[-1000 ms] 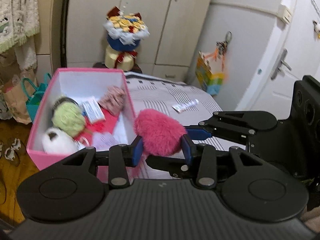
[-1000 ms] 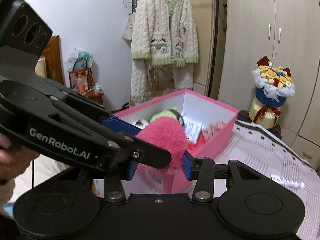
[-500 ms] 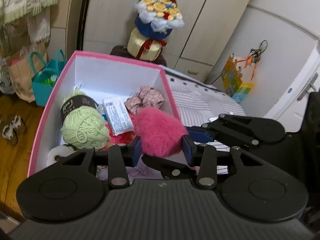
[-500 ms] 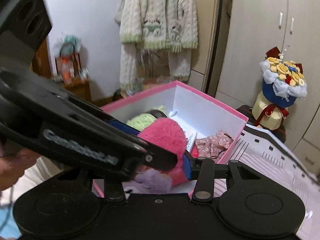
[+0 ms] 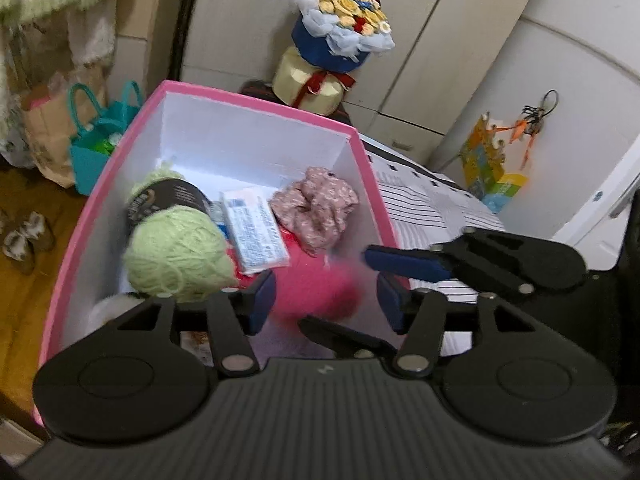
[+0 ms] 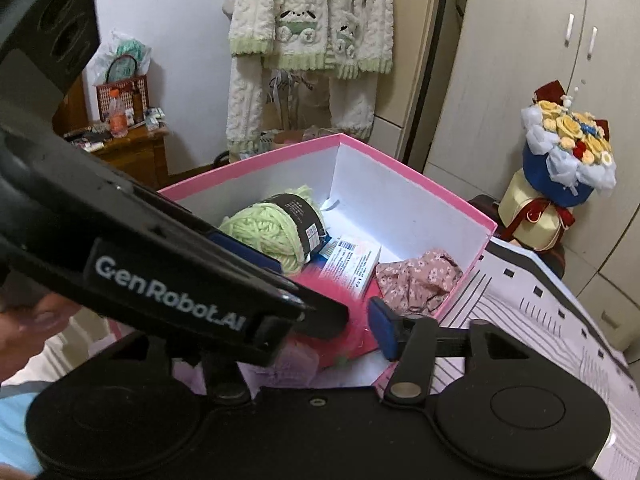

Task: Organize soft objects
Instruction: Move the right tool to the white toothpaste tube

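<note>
A pink box (image 5: 256,98) with white inner walls holds a green yarn ball (image 5: 176,252), a white packet (image 5: 256,232) and a floral scrunchie (image 5: 320,208). A pink fluffy ball (image 5: 320,292), blurred, lies in the box below and between the jaws of my left gripper (image 5: 326,300), which is open above the box. My right gripper (image 6: 320,320) is also open over the box (image 6: 400,164), crossing the left one; the fluffy ball (image 6: 356,336) shows beneath its fingers. The yarn (image 6: 272,232) and scrunchie (image 6: 420,280) lie beyond.
A flower bouquet (image 5: 340,28) stands behind the box before cupboard doors. A striped bedcover (image 5: 424,200) lies right of the box. A teal bag (image 5: 100,136) and paper bag sit on the wooden floor at left. A cardigan (image 6: 312,16) hangs on the wall.
Both grippers carried the pink fluffy ball over the box, then opened. The ball has dropped from the jaws into the box.
</note>
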A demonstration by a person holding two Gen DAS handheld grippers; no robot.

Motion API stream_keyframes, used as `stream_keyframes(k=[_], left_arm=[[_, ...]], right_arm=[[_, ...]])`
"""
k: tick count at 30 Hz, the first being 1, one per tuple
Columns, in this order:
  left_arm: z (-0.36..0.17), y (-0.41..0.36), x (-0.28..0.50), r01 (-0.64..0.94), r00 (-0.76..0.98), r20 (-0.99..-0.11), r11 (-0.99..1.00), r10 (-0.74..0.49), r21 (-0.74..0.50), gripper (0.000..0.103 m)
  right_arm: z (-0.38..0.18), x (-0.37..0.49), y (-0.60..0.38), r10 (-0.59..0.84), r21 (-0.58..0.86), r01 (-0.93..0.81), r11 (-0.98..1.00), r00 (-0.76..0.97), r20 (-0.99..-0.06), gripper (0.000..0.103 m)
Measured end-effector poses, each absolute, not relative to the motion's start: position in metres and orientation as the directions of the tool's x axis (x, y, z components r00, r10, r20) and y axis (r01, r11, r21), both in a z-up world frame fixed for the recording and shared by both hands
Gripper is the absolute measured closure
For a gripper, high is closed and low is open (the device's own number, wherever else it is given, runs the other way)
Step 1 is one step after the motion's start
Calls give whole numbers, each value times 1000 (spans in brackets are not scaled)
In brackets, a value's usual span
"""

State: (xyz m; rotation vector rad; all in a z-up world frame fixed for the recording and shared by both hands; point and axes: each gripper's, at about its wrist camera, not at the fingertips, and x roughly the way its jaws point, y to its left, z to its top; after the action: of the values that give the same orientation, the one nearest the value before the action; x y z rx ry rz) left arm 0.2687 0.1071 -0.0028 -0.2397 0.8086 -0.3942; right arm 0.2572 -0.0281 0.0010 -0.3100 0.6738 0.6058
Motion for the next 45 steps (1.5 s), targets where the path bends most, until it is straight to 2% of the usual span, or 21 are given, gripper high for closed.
stream_keyframes(k=[8, 21, 30, 37, 45], left_arm=[[26, 115, 225, 293, 677, -600, 904, -427, -312, 30], [71, 77, 153, 469, 676, -538, 857, -503, -212, 27], [80, 31, 142, 547, 649, -532, 820, -544, -172, 26], [72, -9, 162, 564, 619, -536, 800, -574, -204, 27], [49, -66, 175, 591, 674, -509, 804, -535, -62, 27]], right_arm=[[24, 218, -53, 451, -59, -621, 782, 629, -633, 35], [50, 169, -115, 408, -75, -552, 830, 694, -593, 32], [53, 150, -167, 350, -91, -477, 874, 750, -561, 31], [41, 159, -232, 339, 2, -404, 915, 766, -546, 30], [21, 194, -304, 272, 117, -253, 960, 758, -593, 30]])
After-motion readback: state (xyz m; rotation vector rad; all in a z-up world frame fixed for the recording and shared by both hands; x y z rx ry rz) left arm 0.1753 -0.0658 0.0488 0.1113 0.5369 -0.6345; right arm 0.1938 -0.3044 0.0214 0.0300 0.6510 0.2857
